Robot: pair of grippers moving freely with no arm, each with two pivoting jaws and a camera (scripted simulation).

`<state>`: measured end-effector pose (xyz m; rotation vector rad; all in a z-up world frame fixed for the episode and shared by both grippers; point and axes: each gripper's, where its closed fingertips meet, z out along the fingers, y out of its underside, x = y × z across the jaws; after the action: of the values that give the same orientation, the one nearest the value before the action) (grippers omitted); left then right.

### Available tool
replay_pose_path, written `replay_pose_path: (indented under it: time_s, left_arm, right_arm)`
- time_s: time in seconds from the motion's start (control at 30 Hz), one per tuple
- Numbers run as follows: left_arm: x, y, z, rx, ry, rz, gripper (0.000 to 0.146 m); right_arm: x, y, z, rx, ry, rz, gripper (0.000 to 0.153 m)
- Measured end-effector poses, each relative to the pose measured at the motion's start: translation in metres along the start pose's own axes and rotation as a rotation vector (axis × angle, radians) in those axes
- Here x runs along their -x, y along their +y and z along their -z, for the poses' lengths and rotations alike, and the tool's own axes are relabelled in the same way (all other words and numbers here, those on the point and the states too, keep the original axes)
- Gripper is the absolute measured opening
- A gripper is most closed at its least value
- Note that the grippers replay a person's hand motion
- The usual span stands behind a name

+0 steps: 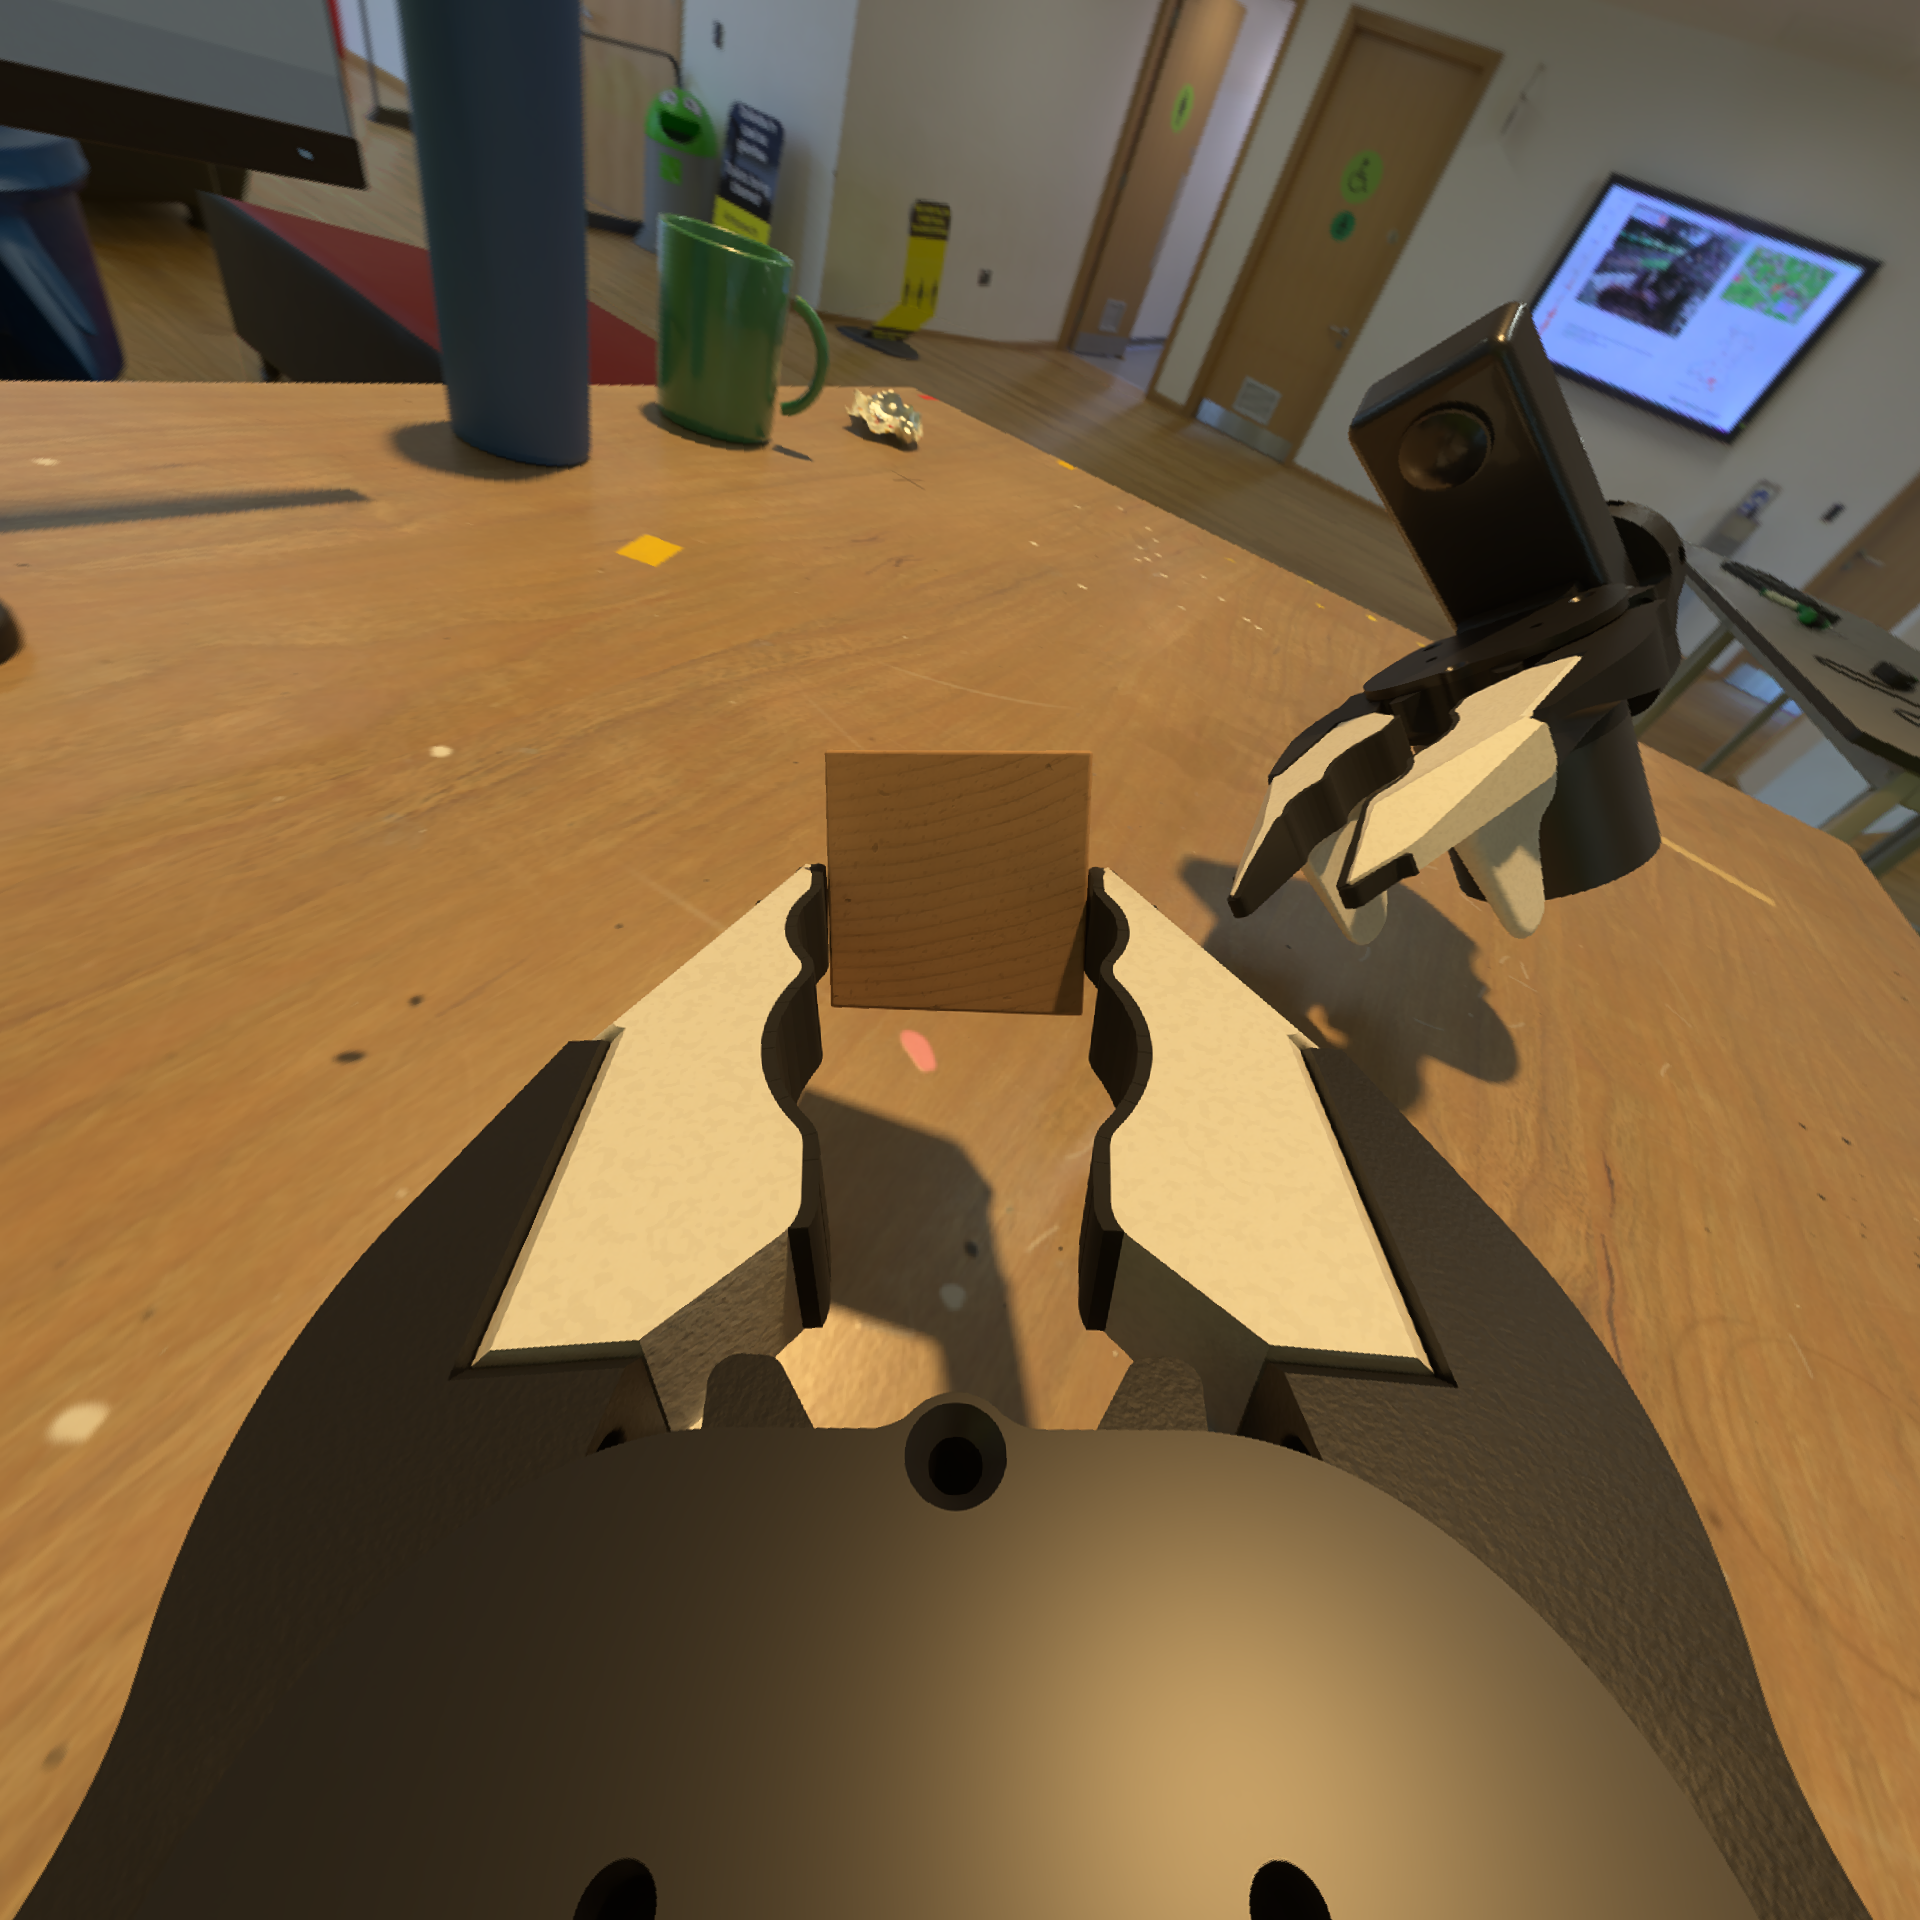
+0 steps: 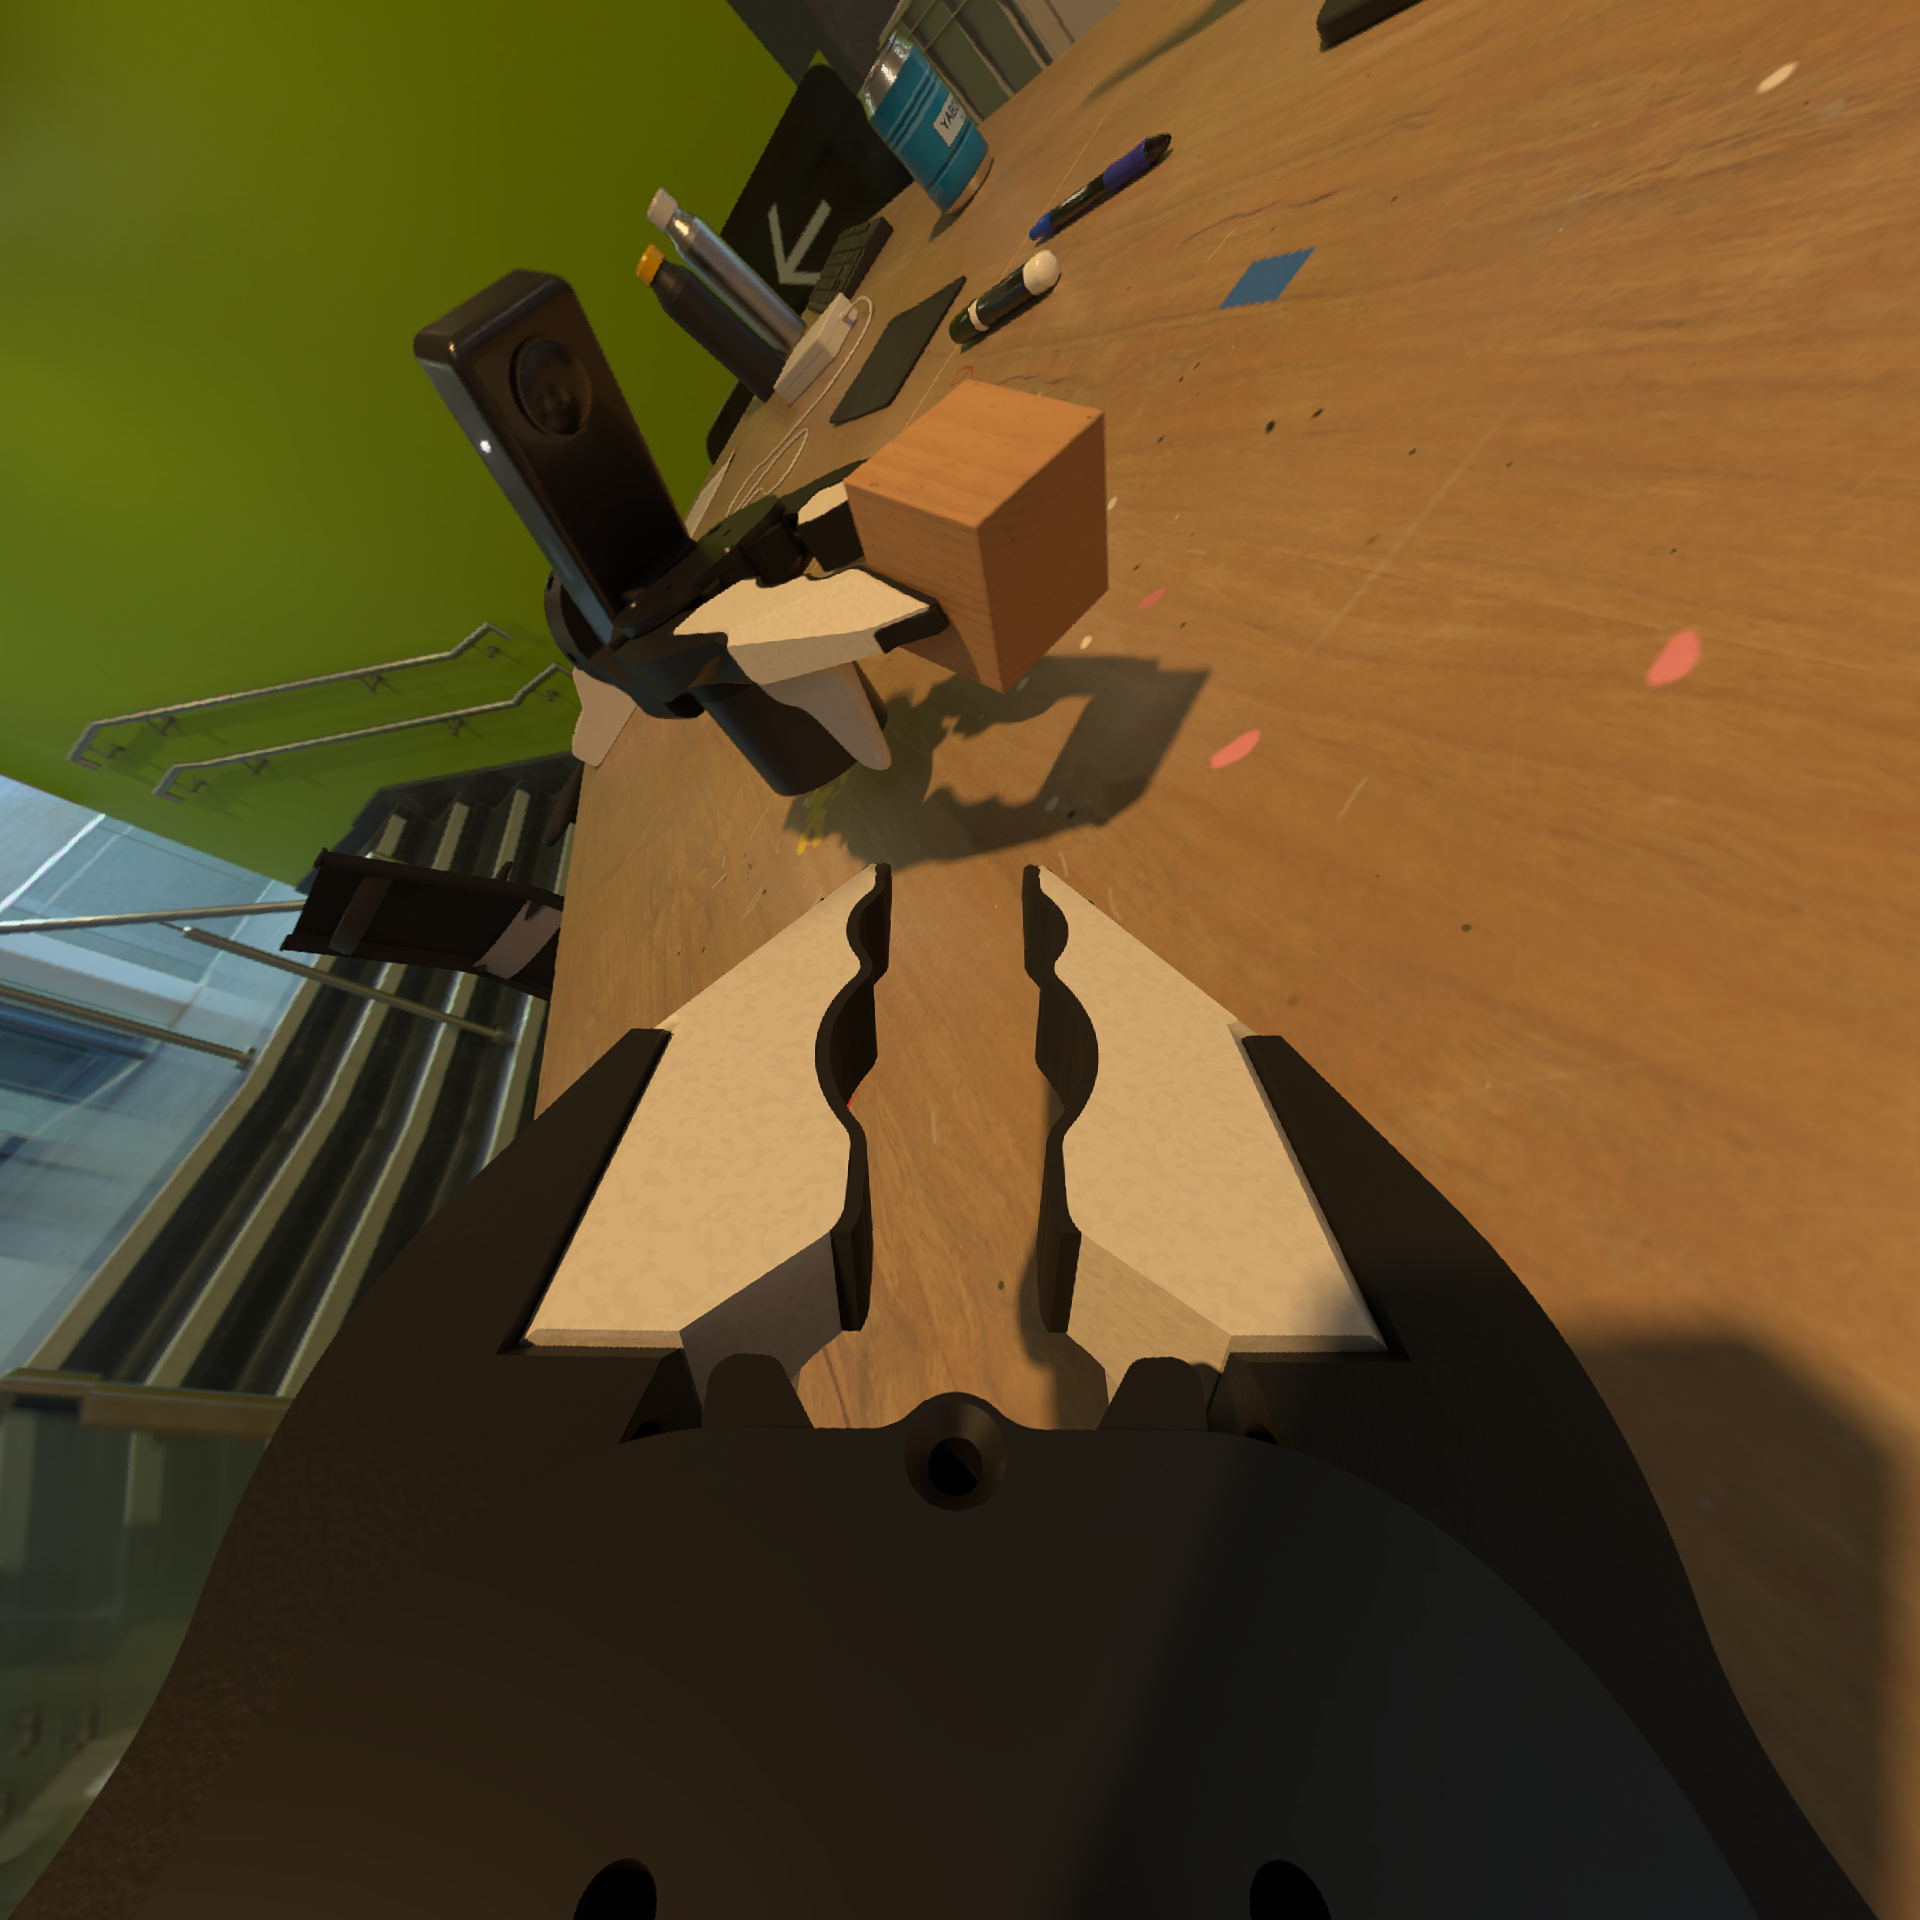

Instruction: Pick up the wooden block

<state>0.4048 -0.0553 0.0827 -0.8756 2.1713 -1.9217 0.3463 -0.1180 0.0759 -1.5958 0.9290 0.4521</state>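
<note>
walls: cream (image 1: 987, 135) | doors: 2 wooden (image 1: 1340, 239) | floor: wood (image 1: 1039, 364) | wall screen (image 1: 1704, 301)

Blue cylinder (image 1: 499, 229) cut off by the top edge.

A: Light's warm and bright, from above; hard dark shadows fall on the desk (image 1: 1351, 644).

B: Sharp up close. Straight lines bow toward the edges, and the right wrist view's green wall (image 2: 260, 312) is blurred.

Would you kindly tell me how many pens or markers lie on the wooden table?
2: a blue-and-black pen near the blue can, and a dark marker with a white cap just below it. Others may be hidden.
</note>
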Motion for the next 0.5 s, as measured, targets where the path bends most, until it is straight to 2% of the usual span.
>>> replay_pose_path:
  time_s: [0.13,0.33,0.5]
  left_arm:
    - [0.009,0.008,0.006,0.047,-0.031,0.062,0.05]
    - [0.011,0.017,0.009,0.095,-0.087,0.065,0.05]
    - [-0.008,0.01,0.007,0.03,0.002,0.039,0.05]
  right_arm:
    - [-0.002,-0.006,-0.006,0.001,-0.013,-0.011,0.025]
    - [0.0,-0.005,-0.017,0.033,-0.043,-0.024,0.025]
    - [-0.009,-0.008,-0.019,0.027,0.027,0.008,0.026]
